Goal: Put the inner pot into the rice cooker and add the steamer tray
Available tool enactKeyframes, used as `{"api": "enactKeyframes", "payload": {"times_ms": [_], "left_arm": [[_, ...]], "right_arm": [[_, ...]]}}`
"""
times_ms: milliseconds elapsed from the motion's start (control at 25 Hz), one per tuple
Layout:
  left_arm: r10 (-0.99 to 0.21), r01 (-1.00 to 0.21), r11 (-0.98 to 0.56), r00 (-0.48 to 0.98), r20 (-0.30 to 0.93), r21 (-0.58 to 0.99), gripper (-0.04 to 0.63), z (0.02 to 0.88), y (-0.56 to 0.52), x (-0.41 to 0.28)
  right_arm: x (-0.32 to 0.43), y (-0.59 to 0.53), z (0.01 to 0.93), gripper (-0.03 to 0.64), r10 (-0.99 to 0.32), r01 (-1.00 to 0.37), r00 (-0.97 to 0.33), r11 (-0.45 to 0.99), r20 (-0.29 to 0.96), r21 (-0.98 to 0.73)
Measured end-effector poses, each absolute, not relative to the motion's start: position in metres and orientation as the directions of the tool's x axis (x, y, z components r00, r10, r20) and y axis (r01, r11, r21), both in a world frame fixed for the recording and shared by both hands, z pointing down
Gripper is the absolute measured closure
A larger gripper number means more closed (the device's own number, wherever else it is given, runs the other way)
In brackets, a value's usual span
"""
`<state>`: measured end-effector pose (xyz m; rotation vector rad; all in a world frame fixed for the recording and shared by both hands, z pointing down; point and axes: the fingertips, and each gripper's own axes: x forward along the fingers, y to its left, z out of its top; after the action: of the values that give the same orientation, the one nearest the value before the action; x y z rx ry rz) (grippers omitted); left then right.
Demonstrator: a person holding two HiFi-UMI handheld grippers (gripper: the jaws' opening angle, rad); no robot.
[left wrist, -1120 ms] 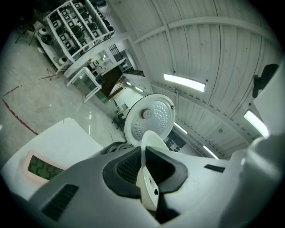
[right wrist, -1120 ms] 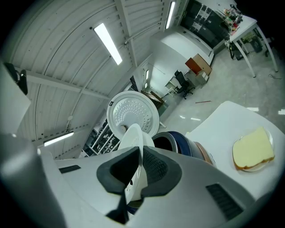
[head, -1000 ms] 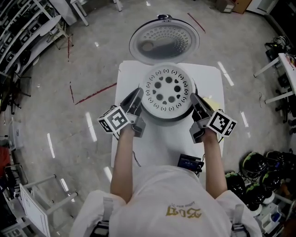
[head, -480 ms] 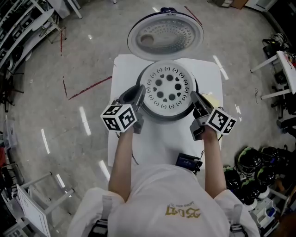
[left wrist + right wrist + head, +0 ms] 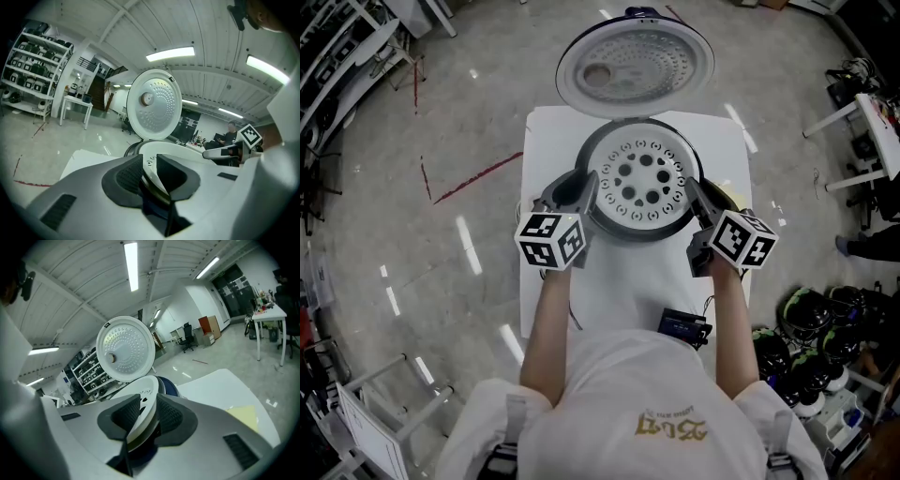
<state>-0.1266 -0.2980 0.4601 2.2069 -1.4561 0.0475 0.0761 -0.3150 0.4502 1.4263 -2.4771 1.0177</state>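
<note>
Sitting in the mouth of the rice cooker [image 5: 643, 234], the white steamer tray [image 5: 644, 180] is lying flat with its round holes facing up. The left gripper [image 5: 581, 190] is reaching the tray's left edge and the right gripper [image 5: 697, 195] is reaching its right edge. In the left gripper view the tray's rim [image 5: 197, 157] is passing between the two dark pads, and the jaws have just been opening, so the pads are standing slightly apart from the rim. The right gripper view is showing the same: the rim [image 5: 144, 404] is between the pads, which have just been opening and are not pressing it. The cooker's lid [image 5: 635, 63] is standing open behind the tray. The cooker is resting on a white table [image 5: 614, 291], with a yellow sheet [image 5: 728, 200] beside it and a small black device [image 5: 684, 327] near the person.
</note>
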Motion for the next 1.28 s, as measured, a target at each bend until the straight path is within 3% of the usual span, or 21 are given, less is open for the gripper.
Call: {"api": "enactKeyframes", "payload": {"times_ms": [280,520,760,960,1280], "left_arm": [[-0.868,-0.877,-0.315,0.421,0.263,0.364,0.487,0.457,-0.297,-0.135],[-0.888,-0.851,-0.348,0.434,0.153,0.393,0.524,0.430,-0.269,-0.126],[-0.889,-0.860,-0.337,0.425,0.171,0.383,0.580,0.423,-0.232,-0.116],[-0.884,-0.864,-0.340,0.428,0.187,0.372,0.581,0.416,-0.192,-0.104],[-0.831,-0.814,-0.411,0.520,0.200,0.411,0.581,0.406,-0.124,-0.061]], "right_arm": [[0.078,-0.310,0.440,0.495,-0.777,-0.851,-0.492,0.335,0.392,-0.405],[0.087,-0.274,0.433,0.604,-0.785,-0.807,-0.530,0.350,0.322,-0.475],[0.089,-0.236,0.429,0.604,-0.769,-0.791,-0.563,0.394,0.304,-0.469],[0.091,-0.195,0.407,0.604,-0.782,-0.769,-0.586,0.453,0.212,-0.451],[0.118,-0.140,0.401,0.604,-0.783,-0.777,-0.585,0.466,0.212,-0.424]]}}
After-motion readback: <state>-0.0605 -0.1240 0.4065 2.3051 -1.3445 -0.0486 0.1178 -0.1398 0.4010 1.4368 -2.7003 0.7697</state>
